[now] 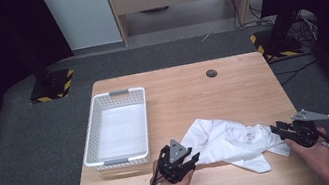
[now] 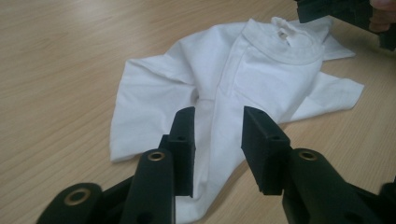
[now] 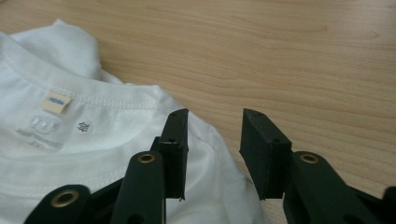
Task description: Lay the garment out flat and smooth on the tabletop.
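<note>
Two grippers are in our hands, and both have their jaws spread apart with nothing between them. Our left gripper [image 1: 188,161] sits at one end of the white shirt [image 1: 229,142], our right gripper [image 1: 279,130] at the other. We see the shirt lying crumpled on the table [image 1: 203,91], beside a white basket [image 1: 116,128].

High view looks forward and down over whole table [image 1: 231,81]; both gripper views sit low and close, facing each other across white shirt [image 1: 231,142] [image 2: 233,84] [image 3: 93,140], their shared subject
</note>
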